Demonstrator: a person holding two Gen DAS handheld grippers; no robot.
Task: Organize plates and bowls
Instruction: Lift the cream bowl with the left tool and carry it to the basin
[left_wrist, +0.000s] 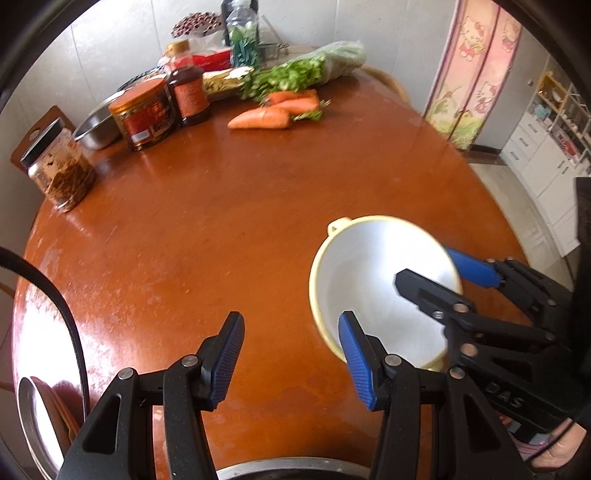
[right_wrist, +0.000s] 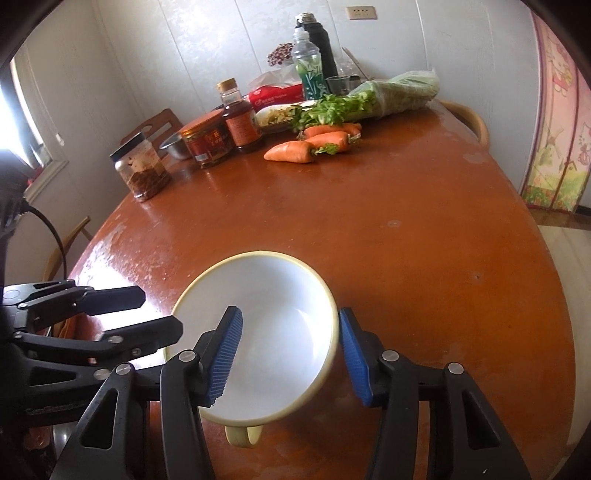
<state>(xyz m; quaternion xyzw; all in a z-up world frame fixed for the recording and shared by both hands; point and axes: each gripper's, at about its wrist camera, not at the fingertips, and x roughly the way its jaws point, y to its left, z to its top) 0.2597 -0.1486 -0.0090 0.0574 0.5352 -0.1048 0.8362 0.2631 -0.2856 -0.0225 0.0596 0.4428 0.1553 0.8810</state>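
A white bowl (right_wrist: 280, 295) with a pale yellow rim and a small loop handle (right_wrist: 242, 435) sits on the brown table near its front. My right gripper (right_wrist: 290, 354) straddles the bowl's right wall. Its left pad (right_wrist: 227, 354) stands inside the bowl with white interior showing beside it, and its right pad (right_wrist: 352, 358) is outside at the rim. In the left wrist view the same bowl (left_wrist: 369, 280) lies right of my left gripper (left_wrist: 291, 354), which is open over bare table. The right gripper (left_wrist: 424, 266) reaches into the bowl from the right.
At the table's far side stand a dark-lidded jar (left_wrist: 61, 166), a steel bowl (left_wrist: 98, 129), a red-lidded jar (left_wrist: 142, 112), a sauce bottle (left_wrist: 188, 92), carrots (left_wrist: 273, 110) and bagged greens (left_wrist: 314, 70). A steel plate (left_wrist: 33, 424) and a steel rim (left_wrist: 288, 467) lie near me.
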